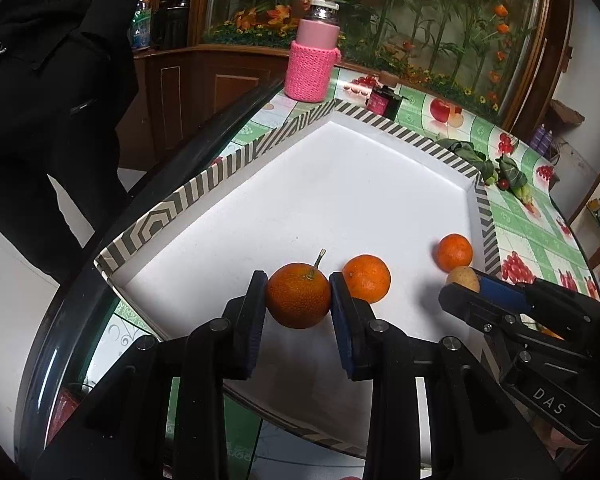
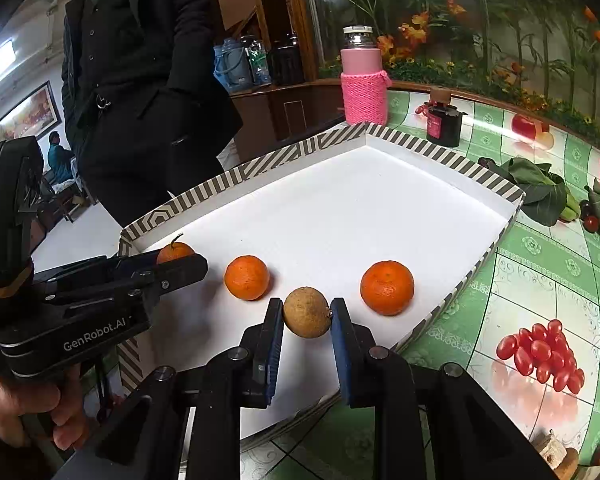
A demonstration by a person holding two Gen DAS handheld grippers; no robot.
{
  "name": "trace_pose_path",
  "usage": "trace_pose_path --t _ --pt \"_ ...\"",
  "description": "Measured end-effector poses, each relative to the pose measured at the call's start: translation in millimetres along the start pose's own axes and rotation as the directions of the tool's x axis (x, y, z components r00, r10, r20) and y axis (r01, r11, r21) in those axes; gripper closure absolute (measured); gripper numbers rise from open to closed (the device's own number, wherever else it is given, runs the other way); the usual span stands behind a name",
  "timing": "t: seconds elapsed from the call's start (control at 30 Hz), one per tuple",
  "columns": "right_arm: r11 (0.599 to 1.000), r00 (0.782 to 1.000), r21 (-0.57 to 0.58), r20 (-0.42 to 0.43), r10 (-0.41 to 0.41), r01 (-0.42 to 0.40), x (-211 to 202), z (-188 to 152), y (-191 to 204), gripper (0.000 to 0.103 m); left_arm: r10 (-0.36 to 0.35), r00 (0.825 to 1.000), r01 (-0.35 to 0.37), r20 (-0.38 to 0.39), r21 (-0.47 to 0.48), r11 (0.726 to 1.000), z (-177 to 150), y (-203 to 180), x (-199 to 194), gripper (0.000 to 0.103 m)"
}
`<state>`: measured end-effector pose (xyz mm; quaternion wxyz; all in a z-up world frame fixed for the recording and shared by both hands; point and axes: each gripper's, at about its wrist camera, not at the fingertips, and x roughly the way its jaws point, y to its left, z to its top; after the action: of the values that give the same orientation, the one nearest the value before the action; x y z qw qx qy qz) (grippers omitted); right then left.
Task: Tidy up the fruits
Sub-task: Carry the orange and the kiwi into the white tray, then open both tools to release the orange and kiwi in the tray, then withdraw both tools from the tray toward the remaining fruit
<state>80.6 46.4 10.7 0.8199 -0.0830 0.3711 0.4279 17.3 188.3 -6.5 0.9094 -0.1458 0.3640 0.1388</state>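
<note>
While both jaws pinch fruit above the white striped-rim cardboard tray (image 1: 340, 200), the left gripper (image 1: 298, 296) holds the stemmed orange citrus (image 1: 298, 294) and the right gripper (image 2: 307, 314) the small brown round fruit (image 2: 307, 312), directly over open tray floor.

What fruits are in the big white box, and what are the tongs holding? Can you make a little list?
Box: white tray with striped rim, on a green fruit-print tablecloth
Left tongs: shut on the stemmed orange
Right tongs: shut on the small brown fruit
Loose fruit in the box: two oranges
Behind the box: pink bottle, dark jar
Beside the box: leafy greens
</note>
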Motion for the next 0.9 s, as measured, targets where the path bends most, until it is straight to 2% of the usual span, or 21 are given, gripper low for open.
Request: trace_pose_path --t 0.37,0.43,0.5,0.53,0.6,0.67,0.9 --pt "1.000 1.000 0.007 -0.003 0.013 -0.013 -1 -1 -2 0.079 -0.006 1.000 0.006 -0.004 -0.014 1.000 1 1 0 0.072" --pt "1.000 1.000 0.003 -0.002 0.012 -0.012 0 -1 -1 0.078 -0.022 1.000 0.022 -0.002 -0.019 1.000 1 2 0 0.068" --pt "1.000 1.000 -0.003 0.002 0.005 -0.005 -1 -1 1 0.078 -0.043 0.999 0.043 0.005 -0.021 0.999 1 1 -1 0.054" --pt "1.000 1.000 -0.005 0.008 -0.001 0.001 -2 -1 1 0.078 -0.046 0.999 0.047 0.012 -0.020 0.999 1 1 -2 0.050" --pt "1.000 0.999 -0.001 0.033 -0.003 0.003 -7 -2 0 0.078 -0.041 0.999 0.042 0.030 -0.021 0.999 1 0 -5 0.037" --pt "1.000 0.997 0.008 0.072 -0.004 0.003 -15 -3 -1 0.078 -0.041 0.998 0.043 0.038 -0.030 0.999 1 2 -6 0.036" --pt "0.995 0.975 0.073 0.208 -0.084 0.070 -52 0 -18 0.078 -0.040 0.998 0.041 0.039 -0.029 0.999 2 2 -5 0.036"
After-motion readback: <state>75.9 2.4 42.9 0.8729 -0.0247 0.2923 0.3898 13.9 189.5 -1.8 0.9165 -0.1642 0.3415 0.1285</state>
